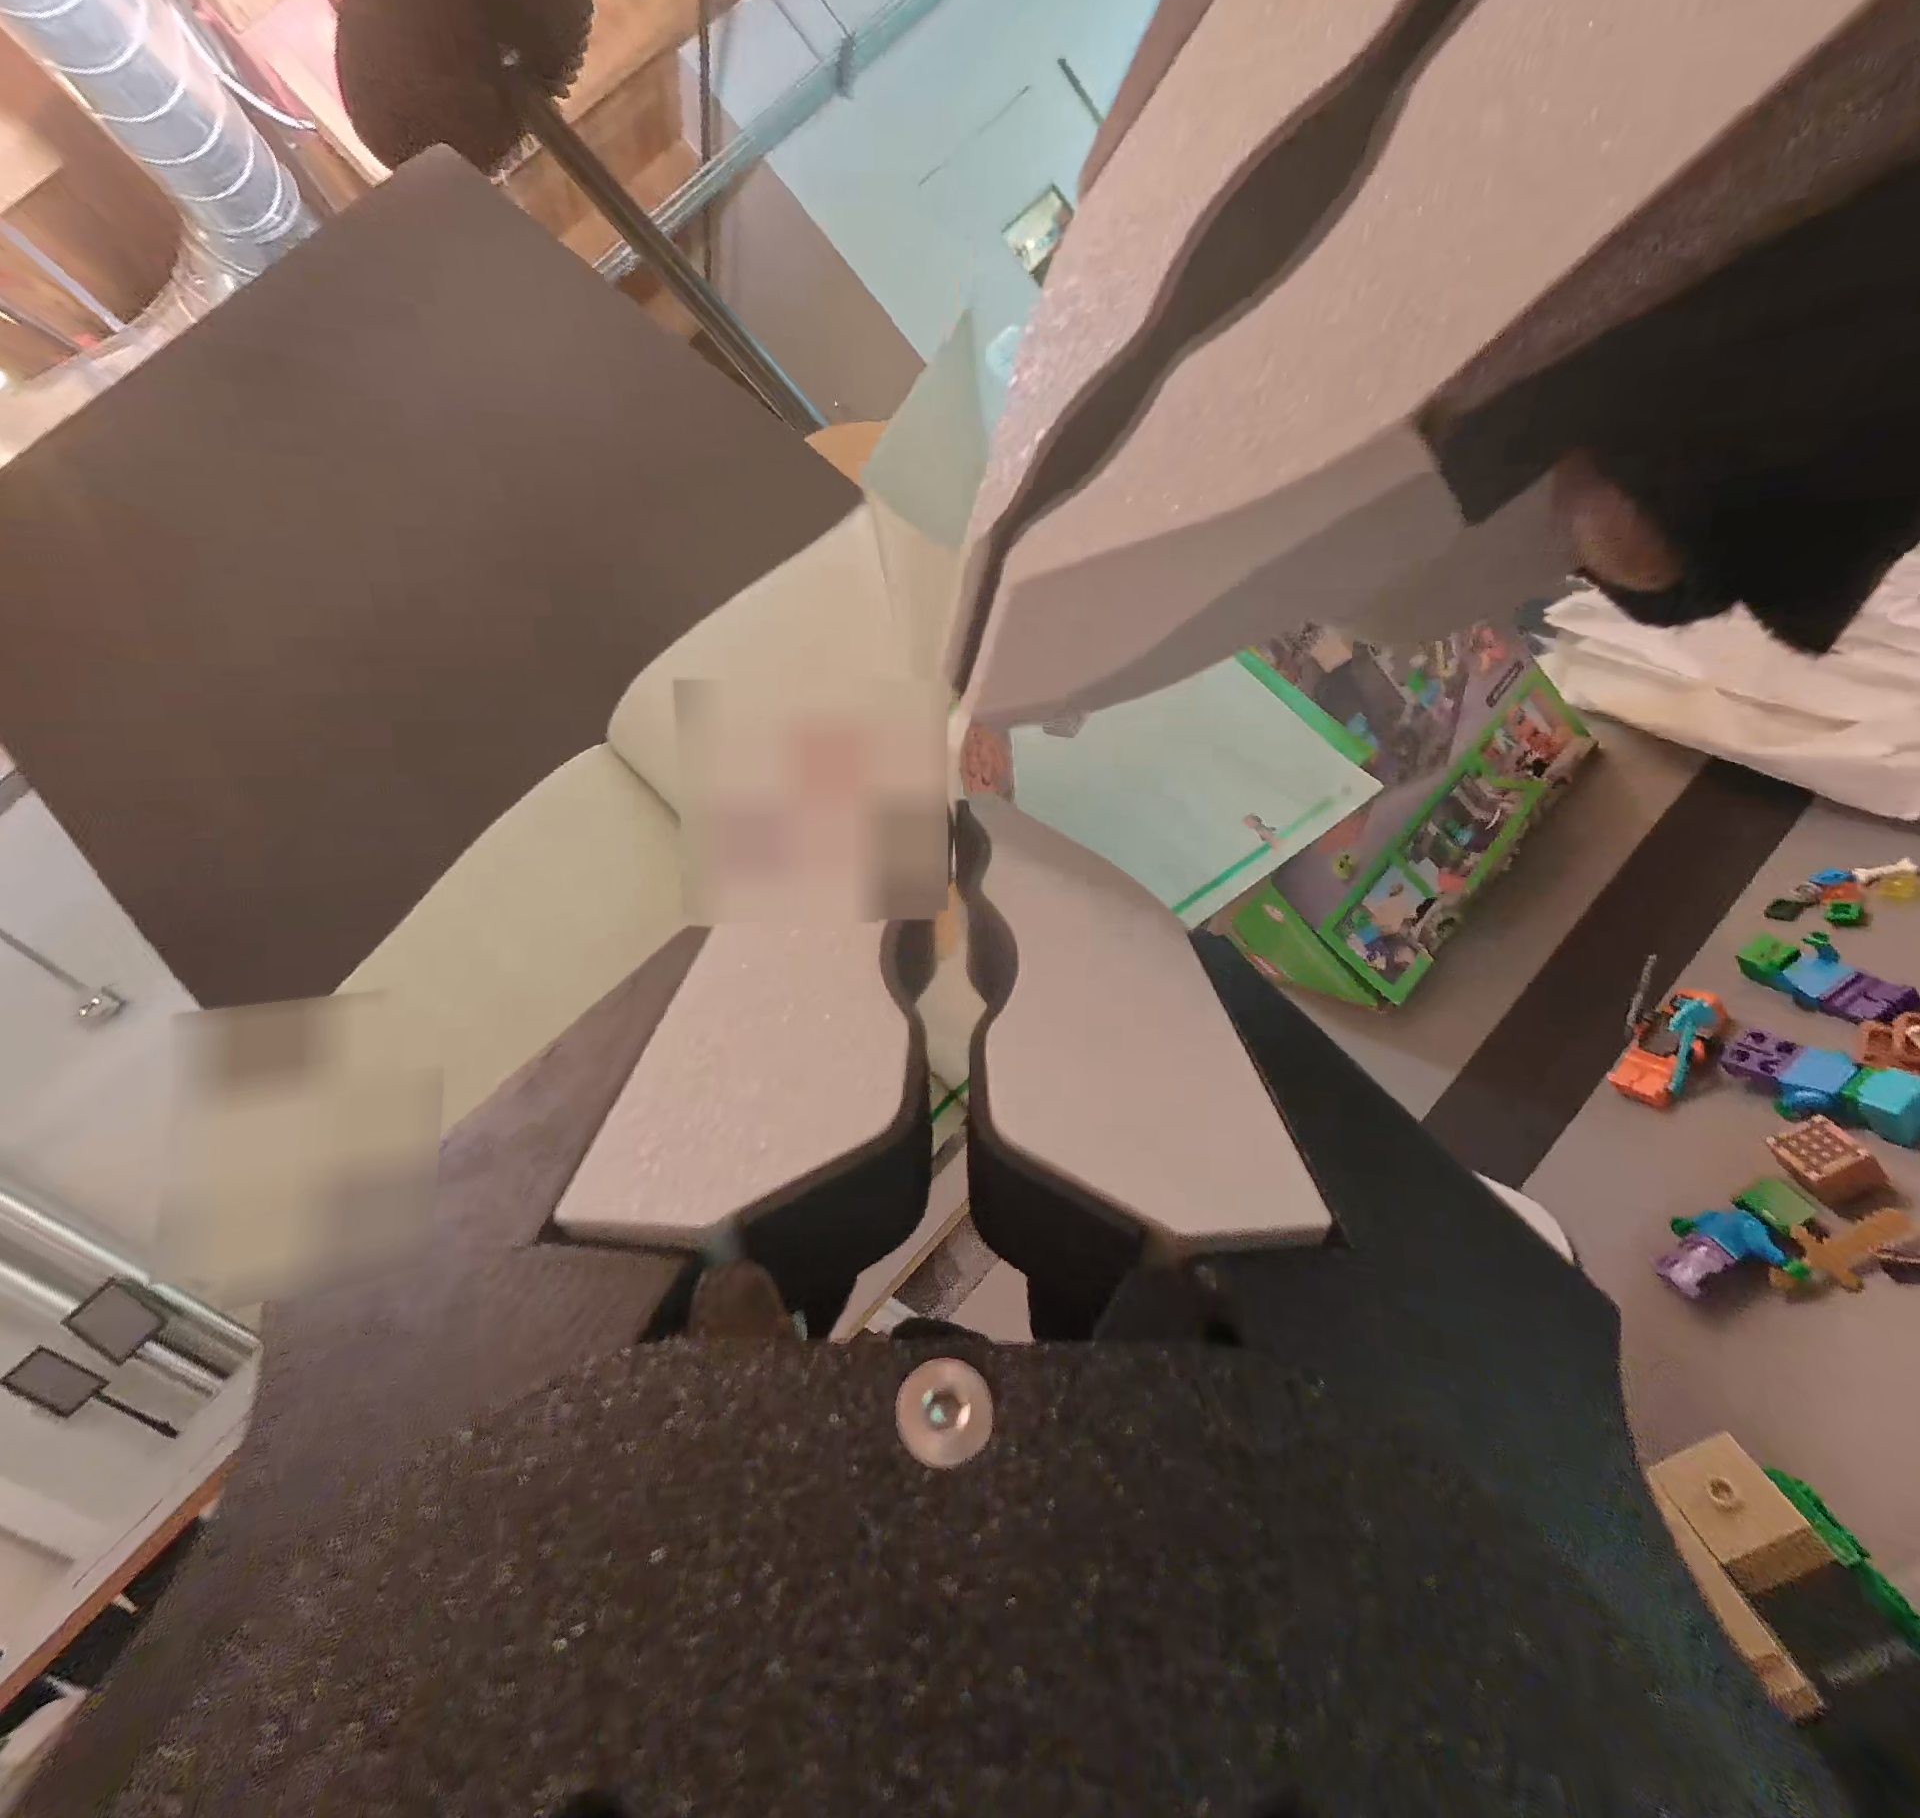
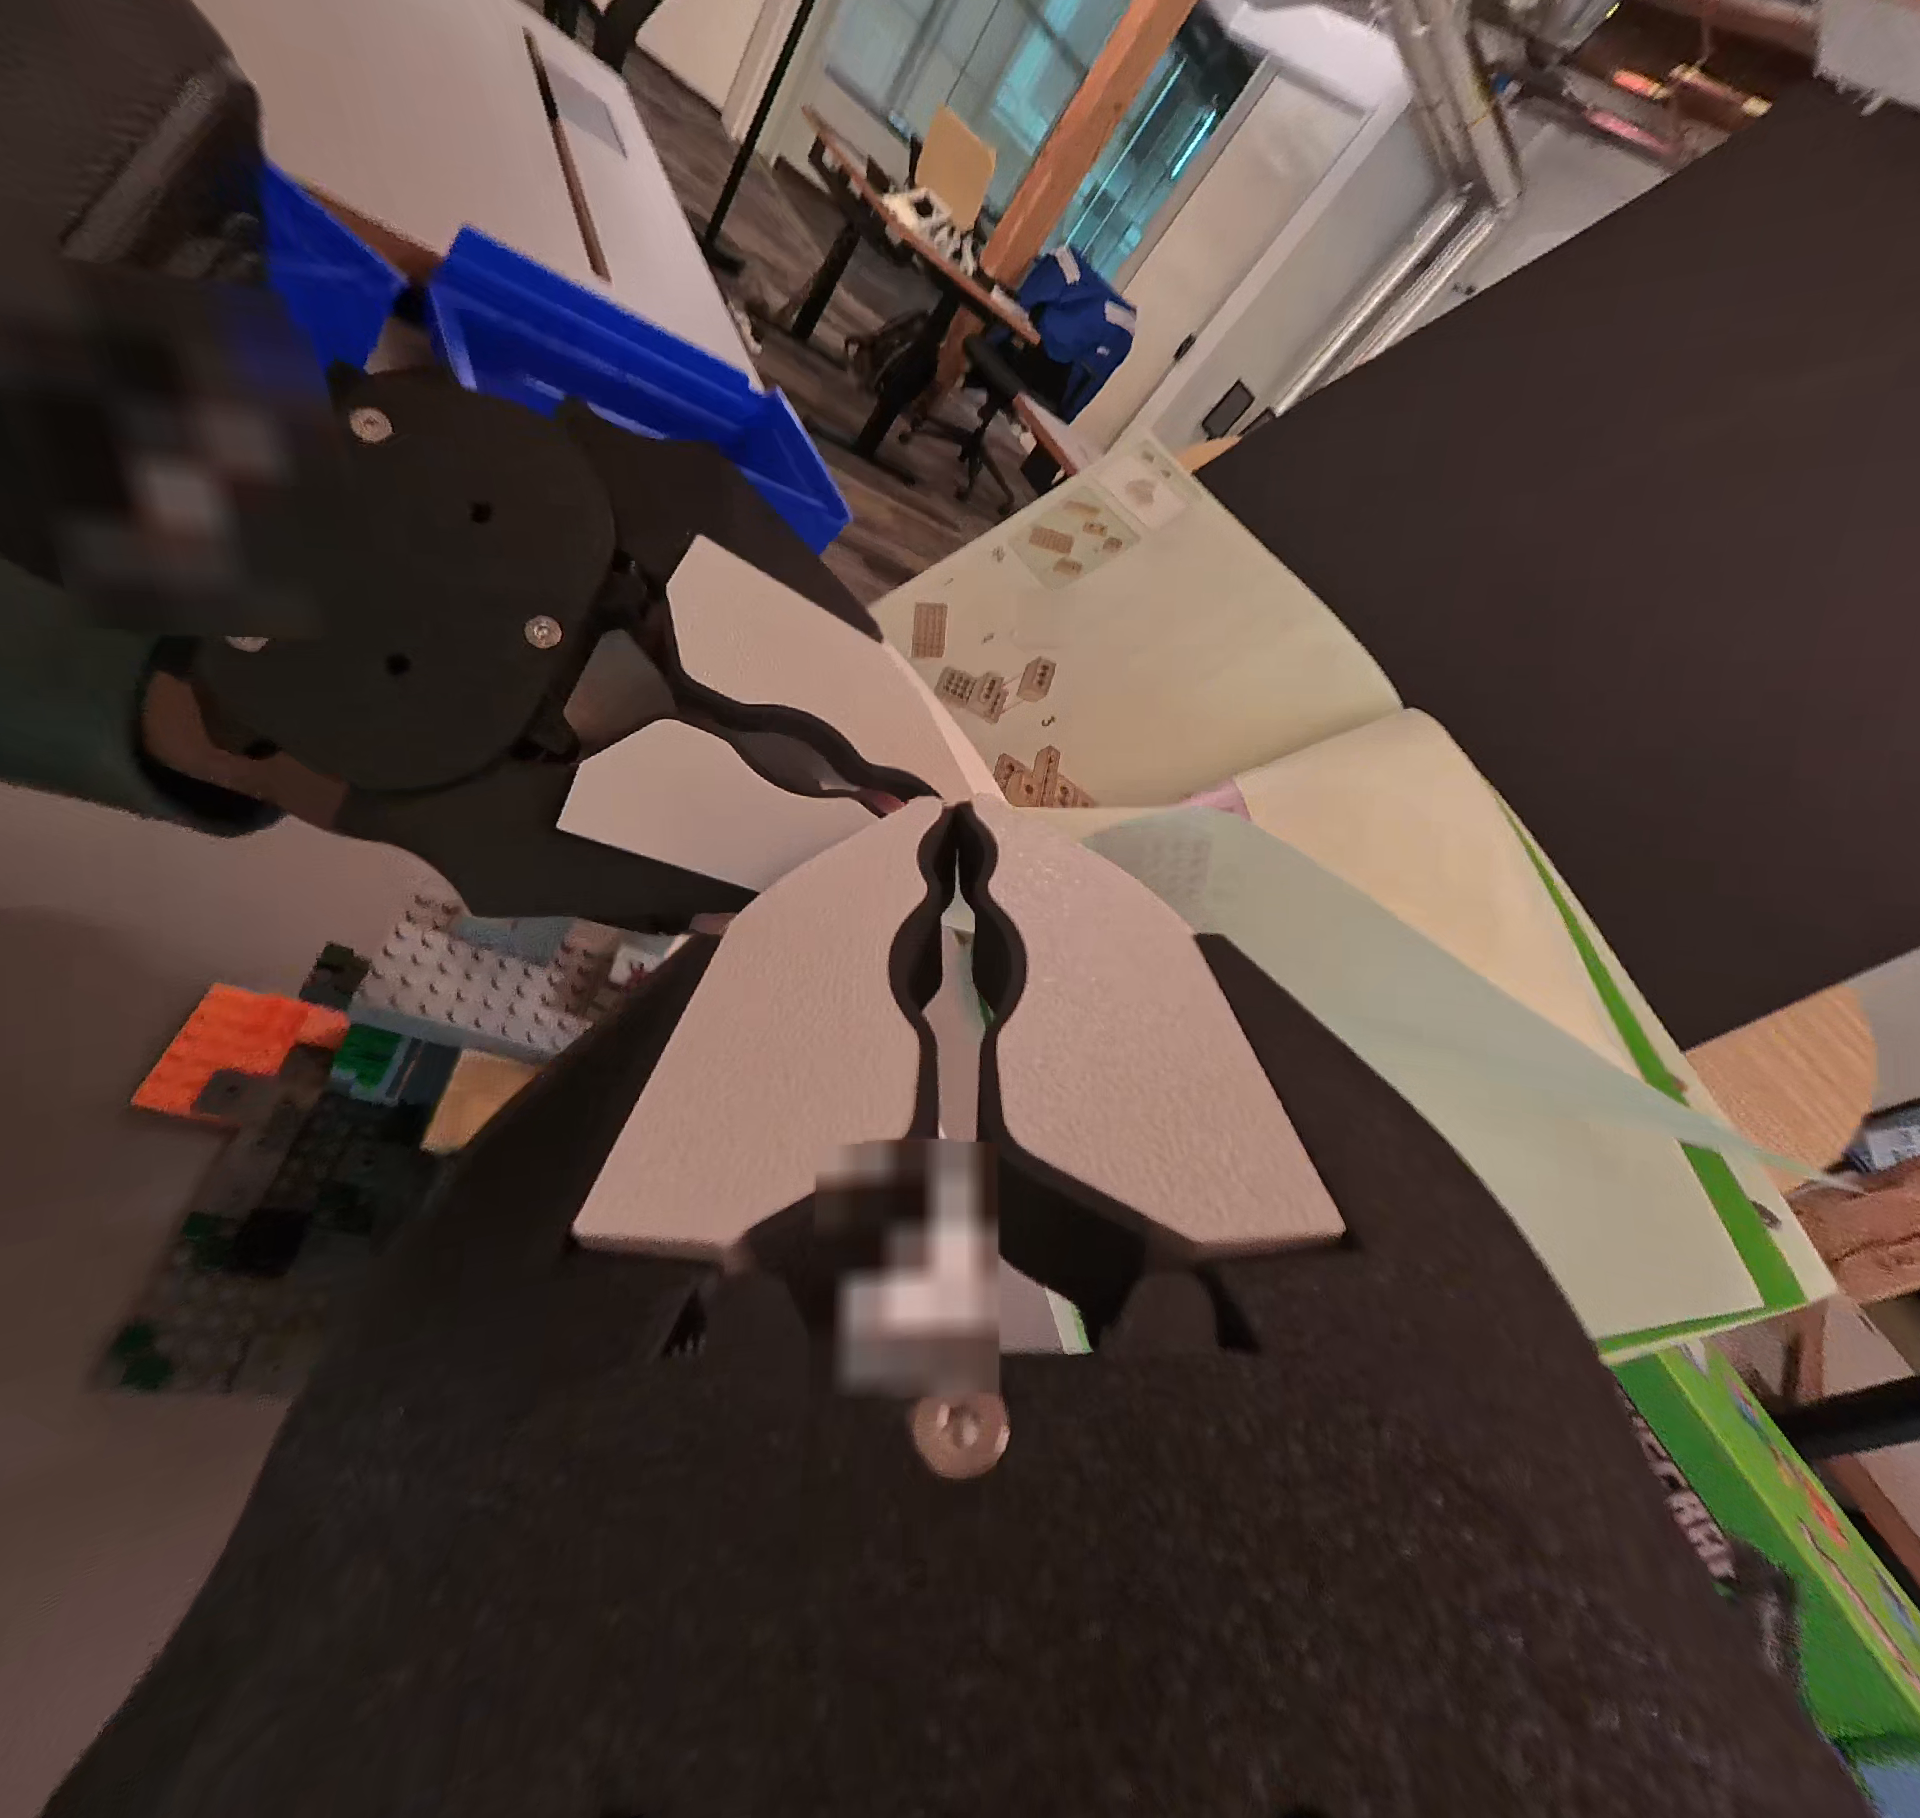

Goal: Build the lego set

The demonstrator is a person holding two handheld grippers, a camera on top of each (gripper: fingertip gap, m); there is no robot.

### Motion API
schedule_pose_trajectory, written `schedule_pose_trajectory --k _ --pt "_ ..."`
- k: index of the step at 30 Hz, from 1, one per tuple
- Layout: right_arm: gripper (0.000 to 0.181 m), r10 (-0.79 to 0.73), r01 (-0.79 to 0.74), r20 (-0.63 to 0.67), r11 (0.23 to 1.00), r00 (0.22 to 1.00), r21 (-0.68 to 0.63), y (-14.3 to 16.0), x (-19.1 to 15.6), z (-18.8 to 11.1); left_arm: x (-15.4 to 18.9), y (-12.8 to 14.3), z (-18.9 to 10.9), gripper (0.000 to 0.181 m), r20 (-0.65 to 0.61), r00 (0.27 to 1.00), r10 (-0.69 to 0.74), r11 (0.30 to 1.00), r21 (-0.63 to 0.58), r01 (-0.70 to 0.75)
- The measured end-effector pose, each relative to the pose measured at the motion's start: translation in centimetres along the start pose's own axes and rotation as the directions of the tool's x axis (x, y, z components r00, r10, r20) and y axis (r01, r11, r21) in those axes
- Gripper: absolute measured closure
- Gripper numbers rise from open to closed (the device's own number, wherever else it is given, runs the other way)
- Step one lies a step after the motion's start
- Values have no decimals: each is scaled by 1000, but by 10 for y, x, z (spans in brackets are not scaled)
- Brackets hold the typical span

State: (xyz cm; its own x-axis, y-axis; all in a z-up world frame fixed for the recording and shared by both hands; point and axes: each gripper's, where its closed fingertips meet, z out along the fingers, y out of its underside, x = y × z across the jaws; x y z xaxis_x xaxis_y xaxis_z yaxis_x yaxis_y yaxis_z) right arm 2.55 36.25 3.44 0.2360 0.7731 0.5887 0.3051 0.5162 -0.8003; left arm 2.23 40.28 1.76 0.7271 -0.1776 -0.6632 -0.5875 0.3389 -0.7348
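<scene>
Both tools meet tip to tip over the instruction booklet.

The left tool point(image 1: 961, 823) and right tool point(image 2: 961, 818) are nearly closed; what they pinch is hidden. A small, light, rigid piece needs a flat-side grip. Only the left view shows minifigures point(image 1: 1813, 1062) right of its tool; only the right shows baseplates point(image 2: 312, 1062) lower left. The booklet point(image 2: 1195, 625) lies just beyond.

The left gripper point(image 1: 961, 823) had matt, grainy black plastic and pale textured pads. Beside it, the paper booklet point(image 2: 1195, 646) looked smooth; the plastic figures point(image 1: 1829, 1072) were glossy.
</scene>
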Motion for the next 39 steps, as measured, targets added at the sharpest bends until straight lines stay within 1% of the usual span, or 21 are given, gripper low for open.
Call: schedule_pose_trajectory --k 2,3,4,6,9,13,17,21,24,28,30,31,32,33,34,35,36,37,39 --pt "180 35 -35 -3 997 999 69 -9 -2 -7 -7 3 -6 181 18 999 -40 999 -7 40" --pt "175 65 -65 5 993 998 100 -13 -3 -10 -13 5 -9 181 26 997 -68 998 -10 68" --pt "173 94 -95 10 989 995 116 -14 -2 -14 -19 9 -14 181 35 994 -103 995 -13 104" --pt "172 124 -123 -5 987 992 107 -7 1 -17 -33 20 -23 181 52 982 -182 982 -31 184" --pt "173 116 -115 -72 993 991 17 20 12 -12 -58 42 -37 181 106 947 -305 949 -53 311" --pt "174 72 -88 -153 992 986 -95 53 23 7 -79 77 -51 181 168 885 -434 890 -74 451" --pt "180 13 -50 -210 984 978 -171 63 28 41 -90 106 -57 181 211 810 -546 817 -80 571" --pt "181 -28 -36 -229 962 973 -270 68 24 82 -97 129 -56 181 247 757 -606 764 -87 640" --pt "181 -35 -63 -250 925 968 -375 87 29 101 -100 149 -53 180 262 724 -638 724 -116 680" --pt "181 -28 -85 -249 898 968 -432 108 34 107 -97 178 -48 181 258 718 -647 691 -201 694" --pt "181 -23 -91 -238 884 971 -458 117 35 106 -99 189 -50 177 256 701 -666 667 -218 713" --pt "181 -26 -91 -237 880 971 -467 120 36 105 -103 195 -55 176 270 683 -679 646 -223 730" --pt "181 -27 -90 -235 877 972 -471 122 37 104 -110 201 -62 174 310 657 -687 623 -214 752" --pt "181 -23 -94 -234 875 972 -475 125 38 103 -123 206 -72 175 375 622 -687 607 -175 776" --pt "181 -14 -103 -236 873 972 -476 127 38 102 -137 203 -83 177 418 593 -688 610 -108 785" --pt "181 -1 -115 -237 873 971 -474 128 38 102 -147 195 -91 181 432 588 -684 629 -59 775" --pt "181 10 -125 -239 872 971 -473 130 39 102 -154 186 -96 181 442 600 -666 655 -38 755" --pt "181 16 -133 -242 871 970 -473 131 39 101 -159 173 -98 181 443 625 -642 689 -25 725" --pt "181 25 -142 -244 869 970 -475 134 40 101 -159 139 -91 181 399 709 -581 769 -15 638"
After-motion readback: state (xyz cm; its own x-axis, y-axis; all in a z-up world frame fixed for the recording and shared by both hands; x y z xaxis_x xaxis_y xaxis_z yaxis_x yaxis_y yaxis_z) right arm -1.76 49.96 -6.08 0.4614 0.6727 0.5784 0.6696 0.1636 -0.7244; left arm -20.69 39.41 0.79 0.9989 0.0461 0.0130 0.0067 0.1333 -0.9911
